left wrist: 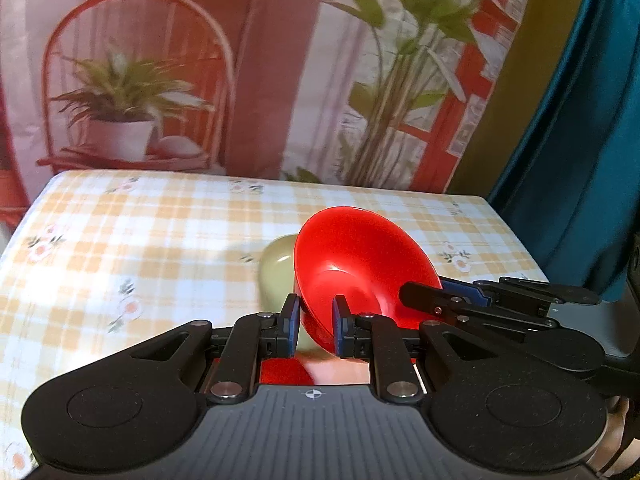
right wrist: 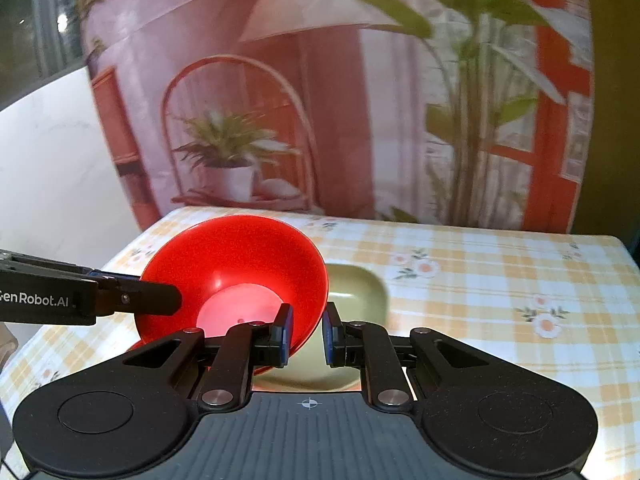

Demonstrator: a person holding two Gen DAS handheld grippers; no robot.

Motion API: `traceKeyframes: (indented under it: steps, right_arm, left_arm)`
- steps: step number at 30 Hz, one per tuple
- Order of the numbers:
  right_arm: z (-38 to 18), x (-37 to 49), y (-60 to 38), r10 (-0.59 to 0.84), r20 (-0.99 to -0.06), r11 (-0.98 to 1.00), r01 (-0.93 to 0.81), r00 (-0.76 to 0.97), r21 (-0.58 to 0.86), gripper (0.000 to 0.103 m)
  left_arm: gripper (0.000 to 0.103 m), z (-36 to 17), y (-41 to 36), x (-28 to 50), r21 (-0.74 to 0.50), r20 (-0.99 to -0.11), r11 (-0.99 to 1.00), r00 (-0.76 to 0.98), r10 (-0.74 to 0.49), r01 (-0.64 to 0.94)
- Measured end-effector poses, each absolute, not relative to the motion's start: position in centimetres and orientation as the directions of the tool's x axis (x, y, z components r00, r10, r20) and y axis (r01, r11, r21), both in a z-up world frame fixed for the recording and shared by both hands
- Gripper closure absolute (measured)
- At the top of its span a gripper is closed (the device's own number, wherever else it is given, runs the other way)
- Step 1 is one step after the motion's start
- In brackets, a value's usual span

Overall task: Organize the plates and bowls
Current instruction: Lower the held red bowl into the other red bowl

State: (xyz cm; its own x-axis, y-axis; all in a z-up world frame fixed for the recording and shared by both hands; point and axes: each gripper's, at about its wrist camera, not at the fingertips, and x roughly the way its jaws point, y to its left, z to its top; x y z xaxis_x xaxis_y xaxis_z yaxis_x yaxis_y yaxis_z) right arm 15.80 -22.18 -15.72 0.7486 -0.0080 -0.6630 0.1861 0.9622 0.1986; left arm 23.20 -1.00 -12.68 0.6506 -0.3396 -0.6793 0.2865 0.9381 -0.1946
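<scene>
the red bowl [left wrist: 360, 264] is off the desk [left wrist: 120, 232], tilted, and gripped at 2 places on its rim. in the left wrist view the left gripper [left wrist: 316, 322] has its jaws drawn narrow on the near edge of the bowl: 1 blue pad sits outside the wall, the other inside it. the right gripper [left wrist: 424, 294] comes in from the right side of that view and clamps the bowl's rim on that side, with a finger lying across the inside of the bowl.

in the right wrist view the same bowl [right wrist: 240, 264] fills the left of centre, its open side facing the camera. the right gripper [right wrist: 306, 330] is narrow too, with the bowl's near right edge between its pads, the left pad inside the wall and the right pad outside. the left gripper [right wrist: 160, 298] reaches in from the left and pinches the bowl's left rim.

just behind and below the bowl a pale green dish [right wrist: 360, 292] lies flat on the desk, partly hidden by the bowl; whether the 2 touch cannot be told. the desk wears a yellow checked cloth [right wrist: 480, 280] with small flowers. behind it hangs a backdrop [left wrist: 180, 80] printed with potted plants and red furniture, and a teal curtain [left wrist: 580, 140] hangs at the right in the left wrist view.
</scene>
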Motion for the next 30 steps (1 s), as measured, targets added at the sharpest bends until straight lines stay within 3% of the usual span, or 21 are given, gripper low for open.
traceKeyframes:
  steps: [30]
  right_arm:
    - [-19.3, 18.1, -14.3, 0.097, -0.762, 0.988, 0.033, 0.64, 0.153, 0.086]
  left_arm:
    - [0.085, -17.2, 5.0, 19.1, -0.225, -0.73, 0.97, 0.642, -0.233, 0.097]
